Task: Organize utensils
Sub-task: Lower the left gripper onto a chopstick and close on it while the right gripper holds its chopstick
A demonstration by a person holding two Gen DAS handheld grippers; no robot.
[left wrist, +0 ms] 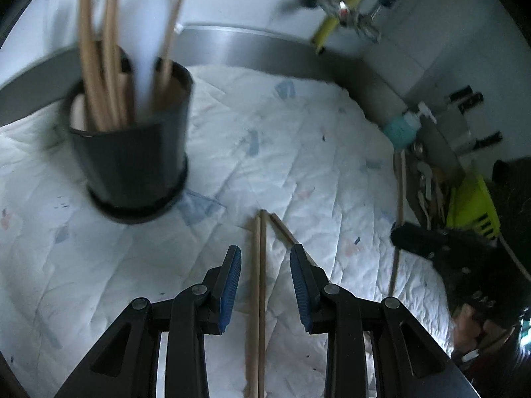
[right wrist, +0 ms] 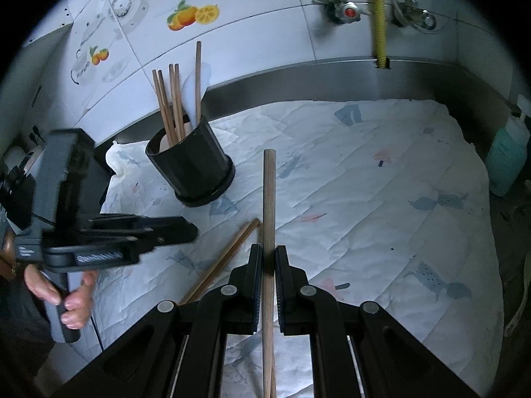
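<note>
Both grippers hang over a white quilted cloth [right wrist: 381, 199] spread on a steel counter. On the left, the left gripper [left wrist: 265, 262] has its blue-padded jaws standing apart, clear of a pair of wooden chopsticks [left wrist: 258, 298] lying on the cloth between them; a third stick [left wrist: 282, 229] lies angled just beside the pair. Farther back and left, a black utensil holder [right wrist: 190, 169] stands upright on the cloth, holding several wooden chopsticks [right wrist: 172, 106] and what may be a white spatula, though blur leaves that unsure. To the right, the right gripper [right wrist: 268, 258] is clamped on a single wooden chopstick [right wrist: 268, 199], which points forward above the cloth. A teal soap bottle [right wrist: 507, 156] stands at the far right edge.
</note>
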